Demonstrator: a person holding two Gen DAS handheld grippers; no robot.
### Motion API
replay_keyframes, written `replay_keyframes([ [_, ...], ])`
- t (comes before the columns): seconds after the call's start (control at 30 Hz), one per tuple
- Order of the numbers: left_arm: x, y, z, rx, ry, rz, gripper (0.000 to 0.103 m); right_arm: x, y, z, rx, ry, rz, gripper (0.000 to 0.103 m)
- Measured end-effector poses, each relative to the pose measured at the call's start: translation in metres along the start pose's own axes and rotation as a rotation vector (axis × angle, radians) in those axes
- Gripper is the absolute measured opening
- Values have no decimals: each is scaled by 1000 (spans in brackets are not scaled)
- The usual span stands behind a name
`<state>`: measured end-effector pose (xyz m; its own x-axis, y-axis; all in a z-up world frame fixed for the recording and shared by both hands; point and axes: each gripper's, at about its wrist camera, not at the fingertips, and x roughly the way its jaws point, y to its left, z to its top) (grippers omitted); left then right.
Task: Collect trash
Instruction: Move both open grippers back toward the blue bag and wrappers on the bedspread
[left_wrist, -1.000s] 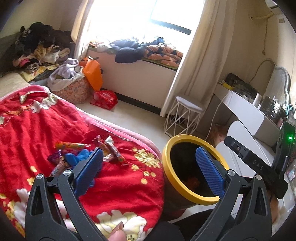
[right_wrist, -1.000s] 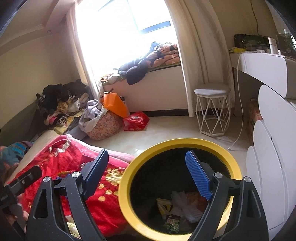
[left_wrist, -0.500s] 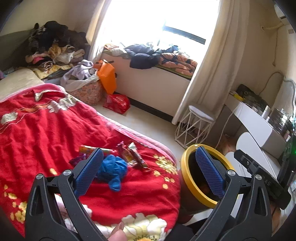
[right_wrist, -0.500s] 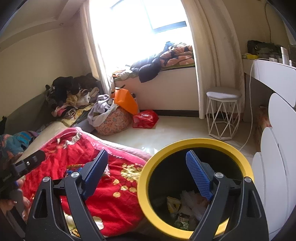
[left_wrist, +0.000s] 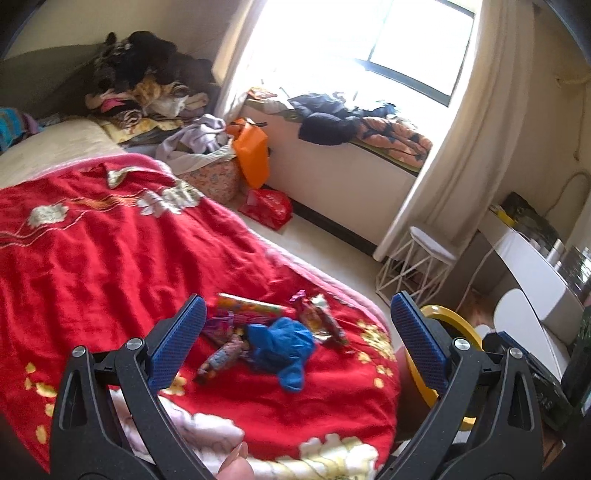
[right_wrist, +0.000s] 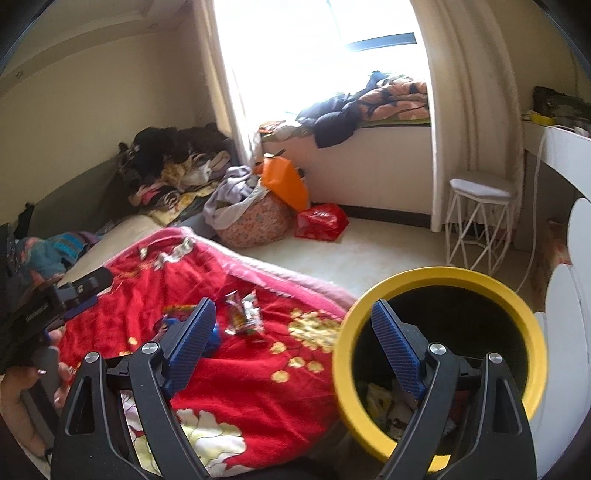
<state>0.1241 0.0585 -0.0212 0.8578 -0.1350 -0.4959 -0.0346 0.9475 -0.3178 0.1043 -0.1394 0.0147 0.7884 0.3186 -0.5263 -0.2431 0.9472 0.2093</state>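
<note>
On the red blanket (left_wrist: 110, 258) that covers the bed, near its foot corner, lies the litter you are after: a crumpled blue wad (left_wrist: 284, 343), a long printed wrapper (left_wrist: 251, 306) behind it, a small twisted wrapper (left_wrist: 221, 358) to its left, and two shiny snack packets (left_wrist: 321, 321) to its right; the pieces touch or overlap in one loose cluster. Your left claw (left_wrist: 299, 343) hangs above that cluster with its jaws spread wide and nothing between the blue pads; the wad sits in the gap as seen from its camera, but whether the pads are level with it you cannot tell. Your right claw (right_wrist: 295, 347) is also wide open and empty; its left finger stands over the blanket and its right finger over the mouth of the yellow-rimmed bin (right_wrist: 443, 280). That bin stands on the floor just beside the bed's corner, and some pale and coloured scraps (right_wrist: 380, 398) lie at its bottom. From the right camera the snack packets (right_wrist: 243, 314) show beyond the left finger, which hides most of the blue wad; your left hand (right_wrist: 22, 398) on its handle shows at the frame's left edge. Beyond the bed stand a white wire stool (right_wrist: 480, 221), a red bag (right_wrist: 321, 221) on the floor, and a heaped floral basket (right_wrist: 255, 221).
</note>
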Motion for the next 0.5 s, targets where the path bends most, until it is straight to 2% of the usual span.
replay_keyframes([
  [0.4, 11, 68, 3, -118, 28, 109, 92, 52, 51, -8, -89, 110, 103, 83],
  [0.5, 13, 81, 2, -142, 38, 121, 92, 70, 60, -14, -100, 151, 125, 79],
])
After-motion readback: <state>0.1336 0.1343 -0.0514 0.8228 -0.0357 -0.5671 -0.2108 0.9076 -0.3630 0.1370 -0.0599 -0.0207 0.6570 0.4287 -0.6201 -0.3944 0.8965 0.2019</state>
